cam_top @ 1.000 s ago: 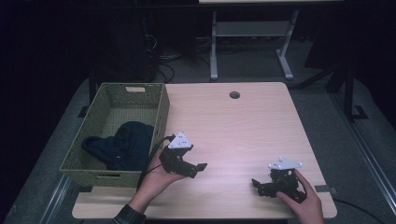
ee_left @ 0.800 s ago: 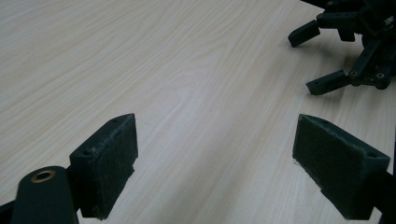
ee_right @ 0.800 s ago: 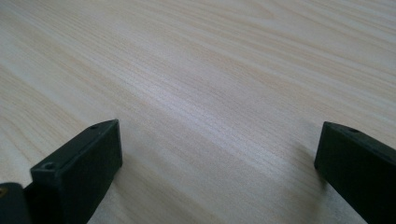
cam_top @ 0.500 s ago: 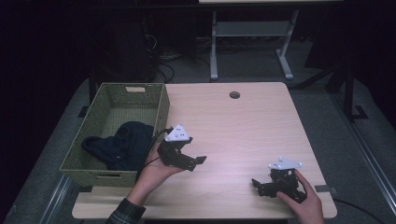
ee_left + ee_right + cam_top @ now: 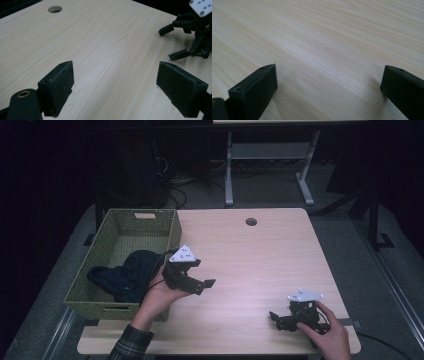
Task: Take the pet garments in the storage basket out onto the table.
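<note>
Dark cloth (image 5: 129, 276) lies bunched in the basket (image 5: 172, 237) at the desk's (image 5: 260, 255) left edge; it is judged soft, light and limp, best pinched at a raised fold near the top of the heap. Left claw (image 5: 206, 285) is held above the desk just right of the basket, jaws apart and empty, pointing right, away from the cloth. Right claw (image 5: 274, 319) rests low at the near right corner, jaws likewise apart, nothing between them.
</note>
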Tool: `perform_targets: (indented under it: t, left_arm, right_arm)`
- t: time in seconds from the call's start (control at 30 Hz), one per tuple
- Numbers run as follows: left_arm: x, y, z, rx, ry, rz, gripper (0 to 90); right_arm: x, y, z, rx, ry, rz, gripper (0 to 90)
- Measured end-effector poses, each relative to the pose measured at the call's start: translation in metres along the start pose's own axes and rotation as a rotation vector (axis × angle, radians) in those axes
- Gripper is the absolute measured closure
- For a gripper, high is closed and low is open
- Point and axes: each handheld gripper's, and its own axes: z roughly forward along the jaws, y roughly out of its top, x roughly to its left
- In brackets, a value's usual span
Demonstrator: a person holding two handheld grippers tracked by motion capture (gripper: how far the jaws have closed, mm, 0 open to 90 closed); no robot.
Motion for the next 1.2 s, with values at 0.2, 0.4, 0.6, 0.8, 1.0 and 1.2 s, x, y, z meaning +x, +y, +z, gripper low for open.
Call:
perform_targets:
  t: [0.2, 0.4, 0.6, 0.8, 1.0, 1.2]
  left_arm:
    - [0.008, 0.003, -0.010, -0.005, 0.004, 0.009, 13.9]
    - [0.017, 0.002, -0.021, -0.016, 0.021, -0.008, 14.1]
    - [0.028, -0.002, -0.033, -0.023, 0.052, -0.022, 14.3]
    - [0.037, -0.008, -0.038, 0.012, 0.080, -0.016, 14.3]
    - [0.042, -0.011, -0.046, 0.017, 0.085, -0.029, 14.2]
    - [0.049, -0.014, -0.054, 0.018, 0.084, -0.038, 14.2]
  right_arm:
    - [0.000, 0.000, 0.000, 0.000, 0.002, -0.004, 0.4]
    - [0.000, 0.000, 0.000, -0.003, 0.002, -0.007, 0.4]
    - [0.001, 0.000, 0.000, -0.002, 0.004, -0.008, 0.4]
    - [0.001, 0.000, 0.000, -0.004, 0.005, -0.007, 0.4]
    - [0.001, 0.000, 0.000, -0.005, 0.005, -0.007, 0.4]
    - [0.001, 0.000, 0.000, -0.004, 0.005, -0.007, 0.4]
